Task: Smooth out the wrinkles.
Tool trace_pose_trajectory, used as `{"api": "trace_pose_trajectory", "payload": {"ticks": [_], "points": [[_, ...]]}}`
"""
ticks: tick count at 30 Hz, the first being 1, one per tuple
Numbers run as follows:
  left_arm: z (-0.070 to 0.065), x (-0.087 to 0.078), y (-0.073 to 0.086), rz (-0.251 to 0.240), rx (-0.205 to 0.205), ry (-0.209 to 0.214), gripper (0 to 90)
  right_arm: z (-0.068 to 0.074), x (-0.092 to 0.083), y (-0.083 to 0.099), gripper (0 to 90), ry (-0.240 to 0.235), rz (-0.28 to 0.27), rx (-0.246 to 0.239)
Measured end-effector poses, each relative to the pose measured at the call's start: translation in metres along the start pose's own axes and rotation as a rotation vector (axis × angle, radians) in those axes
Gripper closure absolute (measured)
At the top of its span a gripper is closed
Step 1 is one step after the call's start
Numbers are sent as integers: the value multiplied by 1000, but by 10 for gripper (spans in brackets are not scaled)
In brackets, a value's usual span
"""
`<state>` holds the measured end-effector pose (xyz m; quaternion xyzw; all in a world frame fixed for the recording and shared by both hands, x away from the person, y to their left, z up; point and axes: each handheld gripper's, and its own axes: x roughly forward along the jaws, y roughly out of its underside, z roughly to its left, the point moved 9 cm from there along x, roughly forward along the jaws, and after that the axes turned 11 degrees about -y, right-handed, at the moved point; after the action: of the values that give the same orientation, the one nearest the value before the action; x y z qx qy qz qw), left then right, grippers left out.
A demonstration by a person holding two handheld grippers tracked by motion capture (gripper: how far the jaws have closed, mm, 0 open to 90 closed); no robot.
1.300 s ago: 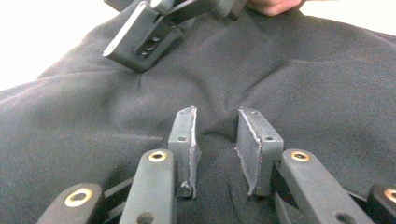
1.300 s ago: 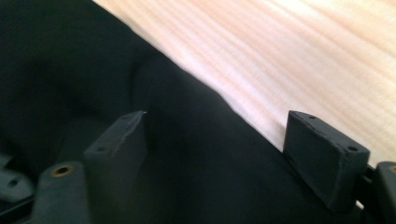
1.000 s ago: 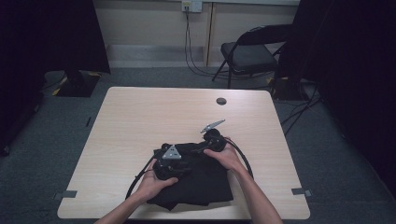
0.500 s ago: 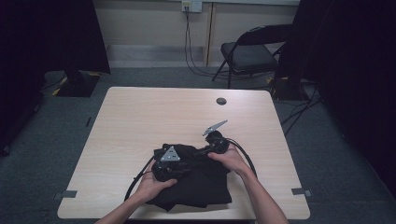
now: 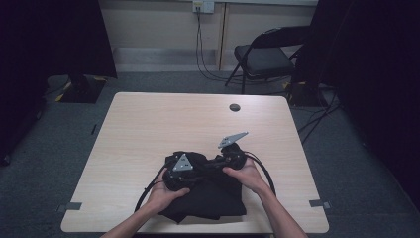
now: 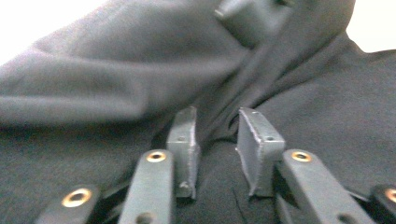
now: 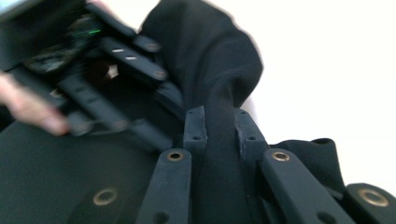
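1. The black garment (image 5: 210, 196) lies bunched at the near edge of the pale wooden table (image 5: 148, 129), a little right of its middle, under both of the person's hands.
2. The left gripper (image 5: 195, 171) rests on the garment's left upper part, its grey three-cornered plate up; in the left gripper view (image 6: 217, 149) its jaws stand part-way apart and have just been opening a little; a dark fold runs into the gap, but whether the pads press on it I cannot tell.
3. The right gripper (image 5: 218, 163) sits just beside it to the right, pointing toward it; in the right gripper view (image 7: 219, 135) its jaws have just been closing and now pinch a raised ridge of the cloth between the pads.
4. Farther right and back, a small dark round disc (image 5: 235, 107) sits near the table's far edge; beyond it stands a folding chair (image 5: 265, 57).
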<state>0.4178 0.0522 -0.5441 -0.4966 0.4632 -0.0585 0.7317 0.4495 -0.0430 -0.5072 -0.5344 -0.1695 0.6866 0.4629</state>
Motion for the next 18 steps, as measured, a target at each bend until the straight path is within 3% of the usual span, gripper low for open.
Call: {"api": "trace_pose_trajectory", "payload": {"ticks": [1, 4, 5, 9, 11, 13, 16, 18], "points": [[1, -2, -1, 8, -1, -2, 595, -6, -2, 0, 784, -1, -20, 29], [2, -12, -6, 16, -24, 11, 541, -15, -5, 0, 784, 26, -31, 49], [3, -28, -15, -20, -13, 24, 541, -23, -10, -2, 786, 52, -46, 61], [-11, -59, -22, -56, -14, 126, 553, -29, -18, -10, 785, 88, -56, 51], [-21, -64, -17, -48, 0, 159, 556, -33, -19, -16, 785, 113, -60, 41], [-28, -62, -8, 4, 21, 169, 558, -36, -22, -23, 786, 136, -69, 36], [-25, -47, -6, 19, -40, 141, 539, -40, -24, -34, 785, 152, -89, 33], [-20, -33, 0, 59, -10, 95, 526, -41, -27, -39, 785, 154, -117, 49]]}}
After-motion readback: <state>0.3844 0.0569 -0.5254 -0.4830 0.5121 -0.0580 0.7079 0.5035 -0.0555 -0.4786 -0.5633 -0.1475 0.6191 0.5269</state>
